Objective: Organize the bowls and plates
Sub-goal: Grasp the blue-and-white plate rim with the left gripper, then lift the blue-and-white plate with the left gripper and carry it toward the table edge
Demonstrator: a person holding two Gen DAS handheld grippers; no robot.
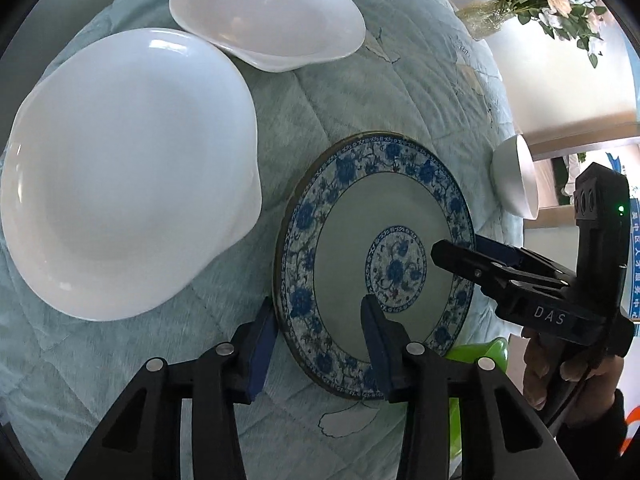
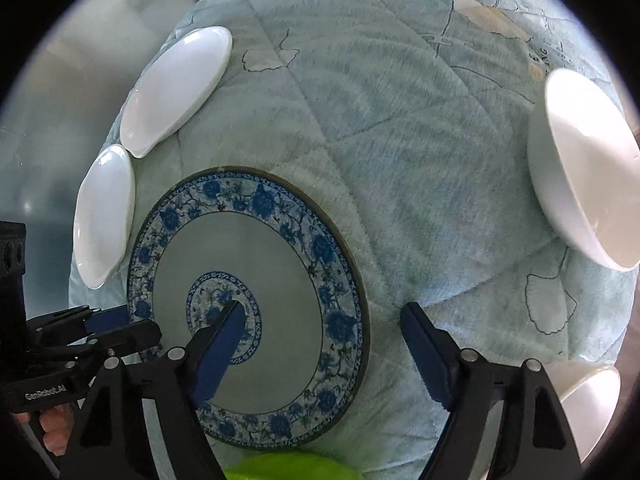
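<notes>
Blue-patterned plate (image 1: 352,240) rim lies between the left hand-held gripper's (image 1: 316,344) open jaws.

White letters "DAS" stand on the black body of my right gripper (image 1: 454,254), seen from my left wrist. "GenRobot.AI" stands in white on the body of my left gripper (image 2: 132,326), seen from my right wrist. Print on the cloth (image 2: 400,140) and a blue sign (image 1: 634,264) stays unreadable.
</notes>
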